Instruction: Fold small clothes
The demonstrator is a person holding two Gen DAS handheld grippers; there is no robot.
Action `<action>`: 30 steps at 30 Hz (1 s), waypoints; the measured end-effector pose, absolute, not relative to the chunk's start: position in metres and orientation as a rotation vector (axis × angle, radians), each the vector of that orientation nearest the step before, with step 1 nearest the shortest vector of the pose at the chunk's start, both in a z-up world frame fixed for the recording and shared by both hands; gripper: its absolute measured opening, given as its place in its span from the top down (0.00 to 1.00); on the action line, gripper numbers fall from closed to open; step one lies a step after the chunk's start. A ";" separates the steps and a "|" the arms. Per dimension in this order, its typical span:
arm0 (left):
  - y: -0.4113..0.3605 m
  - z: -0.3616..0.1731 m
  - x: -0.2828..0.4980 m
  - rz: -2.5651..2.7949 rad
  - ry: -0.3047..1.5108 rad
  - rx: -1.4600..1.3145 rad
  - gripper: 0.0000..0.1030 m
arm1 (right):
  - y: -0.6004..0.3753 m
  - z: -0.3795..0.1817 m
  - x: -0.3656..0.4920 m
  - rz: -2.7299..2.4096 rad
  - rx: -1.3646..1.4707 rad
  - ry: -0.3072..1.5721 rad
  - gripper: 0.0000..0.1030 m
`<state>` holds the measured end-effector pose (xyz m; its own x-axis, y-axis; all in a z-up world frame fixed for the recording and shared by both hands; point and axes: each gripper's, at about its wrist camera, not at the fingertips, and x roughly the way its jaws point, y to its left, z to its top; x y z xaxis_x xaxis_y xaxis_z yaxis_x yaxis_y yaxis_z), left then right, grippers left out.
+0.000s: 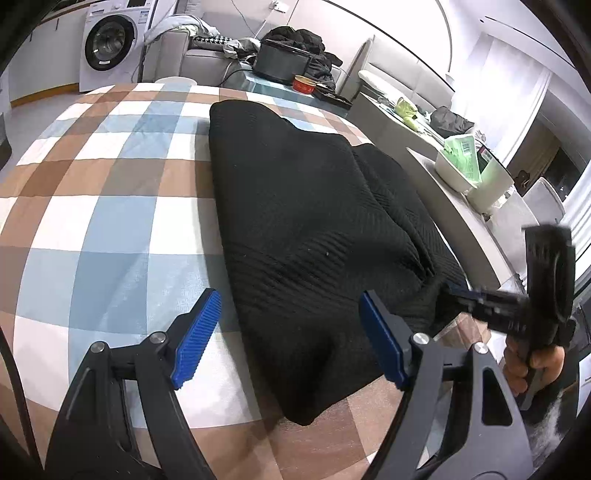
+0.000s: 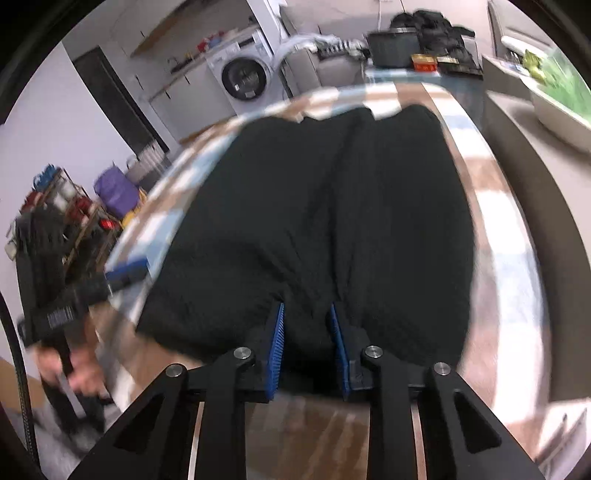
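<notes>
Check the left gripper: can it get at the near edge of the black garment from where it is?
Probably yes. The left gripper is open, its fingers straddling the near edge of the black knit garment on the checked cloth, with nothing lying between. The right gripper works the garment's other side.

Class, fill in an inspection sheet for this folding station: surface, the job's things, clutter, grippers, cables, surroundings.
Surface: checked cloth in brown, blue and white covers the table.
Job's things: one black knit garment lies on the cloth, partly folded, with a ridge running along it.
Clutter: nothing seen on the cloth besides the garment.
Grippers: left gripper open, its fingers either side of the garment's near corner; right gripper partly closed around a fold at the near edge, grip unclear through blur.
Cables: white cable hangs down the far wall.
Surroundings: washing machine, grey sofa piled with clothes, white tub on the side counter.
</notes>
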<state>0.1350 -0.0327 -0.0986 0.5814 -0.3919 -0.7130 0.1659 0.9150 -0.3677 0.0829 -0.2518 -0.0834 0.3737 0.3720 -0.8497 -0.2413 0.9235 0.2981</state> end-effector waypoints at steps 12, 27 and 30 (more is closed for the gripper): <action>-0.059 -0.102 0.114 -0.395 0.922 -0.178 0.27 | -0.260 -0.063 0.081 0.455 0.259 1.010 0.59; -0.061 -0.123 0.102 -0.377 0.986 -0.072 0.27 | -0.254 -0.079 0.067 0.507 0.083 1.078 0.76; -0.055 -0.117 0.103 -0.401 0.977 -0.118 0.27 | -0.264 -0.064 0.066 0.544 0.177 1.029 0.70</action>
<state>0.1026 -0.0554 -0.1168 0.4926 -0.3819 -0.7820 0.2772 0.9206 -0.2749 0.0659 -0.2638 -0.0643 0.3971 0.5078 -0.7645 -0.3454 0.8544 0.3881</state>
